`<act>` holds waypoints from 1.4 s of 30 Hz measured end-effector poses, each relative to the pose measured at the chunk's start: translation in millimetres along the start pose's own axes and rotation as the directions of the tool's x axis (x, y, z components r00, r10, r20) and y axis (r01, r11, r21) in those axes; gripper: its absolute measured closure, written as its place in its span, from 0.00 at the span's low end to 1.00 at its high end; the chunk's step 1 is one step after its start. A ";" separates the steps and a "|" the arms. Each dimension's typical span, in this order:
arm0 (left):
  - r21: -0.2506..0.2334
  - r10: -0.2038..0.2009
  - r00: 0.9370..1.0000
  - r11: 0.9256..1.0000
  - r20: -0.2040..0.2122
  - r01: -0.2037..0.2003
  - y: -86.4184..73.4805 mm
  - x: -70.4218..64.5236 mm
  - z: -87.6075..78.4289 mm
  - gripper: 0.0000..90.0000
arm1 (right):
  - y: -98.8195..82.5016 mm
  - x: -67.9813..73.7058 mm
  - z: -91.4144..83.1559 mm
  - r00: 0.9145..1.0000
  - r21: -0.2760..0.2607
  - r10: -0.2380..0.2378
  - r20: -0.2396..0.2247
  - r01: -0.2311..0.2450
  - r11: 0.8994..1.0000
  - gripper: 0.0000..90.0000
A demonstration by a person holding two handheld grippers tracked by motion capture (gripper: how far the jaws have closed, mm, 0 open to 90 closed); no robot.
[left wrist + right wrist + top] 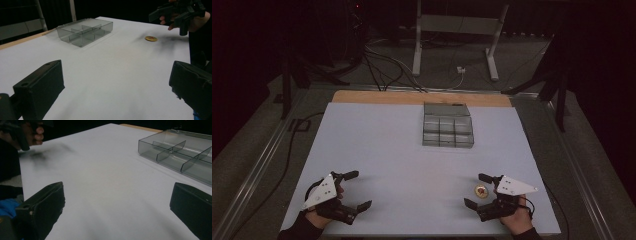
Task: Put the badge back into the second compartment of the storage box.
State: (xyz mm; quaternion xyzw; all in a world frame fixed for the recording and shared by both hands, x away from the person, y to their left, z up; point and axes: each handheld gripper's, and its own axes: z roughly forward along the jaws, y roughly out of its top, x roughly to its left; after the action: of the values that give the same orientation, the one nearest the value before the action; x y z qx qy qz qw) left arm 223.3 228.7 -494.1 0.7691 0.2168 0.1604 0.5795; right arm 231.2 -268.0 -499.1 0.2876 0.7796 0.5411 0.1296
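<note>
On a white table [412, 150], near its front edge, two hand-held claws rest with nothing yet picked up. Between the spread jaws of the right gripper [478, 190] and just ahead of them lies a small round gold disc [481, 190], flat on the surface and apart from both pads; the jaws stand wide with nothing clamped. Across the table from it, well to the disc's other side, the left gripper [357, 190] also stands wide open and empty, its black jaws pointing inward toward the middle. Farther from both claws, toward the back of the table, sits a clear compartment box [447, 125], its cells divided by thin walls and, as far as can be seen, empty. From the left gripper view the disc [151, 38] lies just below the other hand's claw, and the box [85, 30] stands well off to the side. Judging by this layout, the work appears to be at its very start: the disc is not grasped, not lifted, and nothing has been placed in the box; closing on the disc and carrying it there seems to remain.
</note>
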 end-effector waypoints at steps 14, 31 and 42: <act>0.000 -0.002 1.000 1.000 -0.005 0.002 0.6 0.9 0.0 0.01 | 3.5 8.0 1.3 0.999 0.009 -0.014 -0.044 0.014 1.000 0.00; -0.010 -0.010 1.000 1.000 0.008 0.010 0.6 0.5 1.5 0.01 | 26.7 8.2 -11.2 1.000 -0.081 -0.007 0.012 0.008 0.997 0.00; -0.001 -0.011 1.000 1.000 0.005 0.011 0.1 0.8 3.2 0.01 | 27.6 -2.9 -21.1 0.989 -0.056 -0.006 0.146 0.014 0.998 0.00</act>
State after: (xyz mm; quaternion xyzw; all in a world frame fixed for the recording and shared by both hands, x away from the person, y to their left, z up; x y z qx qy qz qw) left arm 225.6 226.4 -494.9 0.7679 0.2194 0.1555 0.5814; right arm 231.2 -279.1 -466.0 0.3188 0.7538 0.5398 0.1970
